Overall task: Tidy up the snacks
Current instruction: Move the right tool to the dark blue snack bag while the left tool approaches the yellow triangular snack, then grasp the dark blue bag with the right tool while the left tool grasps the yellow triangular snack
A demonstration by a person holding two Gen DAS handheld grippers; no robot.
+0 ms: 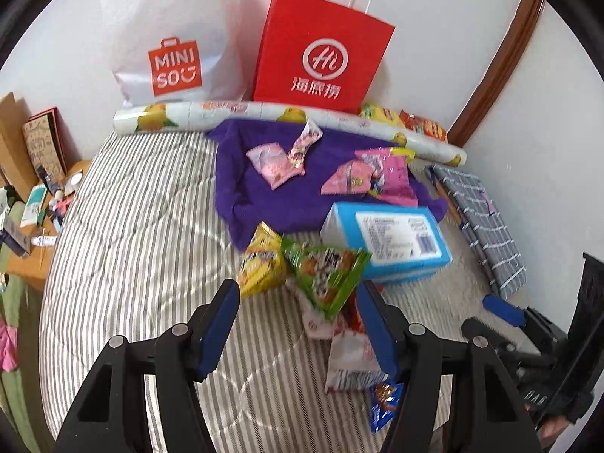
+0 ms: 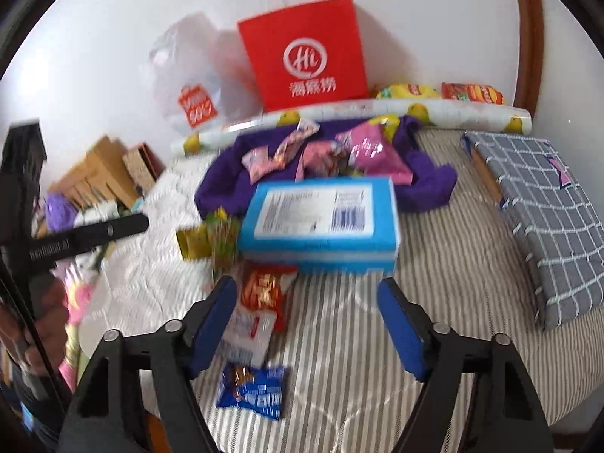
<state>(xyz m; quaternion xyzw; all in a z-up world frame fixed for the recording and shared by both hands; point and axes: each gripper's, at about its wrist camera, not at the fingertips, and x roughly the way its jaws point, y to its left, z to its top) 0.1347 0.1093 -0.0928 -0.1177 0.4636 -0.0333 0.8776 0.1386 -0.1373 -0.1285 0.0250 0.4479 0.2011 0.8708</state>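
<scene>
The left gripper point(image 1: 298, 324) hangs over the striped bed point(image 1: 132, 226) with its jaws apart and nothing held; the green packet point(image 1: 326, 275) and the red-and-white packet point(image 1: 353, 366) lie between and just past its fingers. The right gripper point(image 2: 307, 324) is also spread and empty, low in its frame, with the blue packet point(image 2: 251, 390) just below and the blue box point(image 2: 321, 222) ahead.

The snacks overlap in a loose heap beside the yellow packet point(image 1: 262, 264), so a closing grip would likely catch two wrappers at once, or pinch a slippery corner and drop it. Both grippers aim at the same pile and sit near each other; they could knock together.

Farther up the frame, pink packets point(image 1: 275, 164) lie scattered on a purple cloth point(image 1: 241, 196), which may bunch up into a grasp. Behind it a printed roll point(image 1: 226, 111), a red bag point(image 1: 321, 49) and a white bag point(image 1: 173, 37) stand against the wall. A checked cushion point(image 2: 536, 211) lies at right.
</scene>
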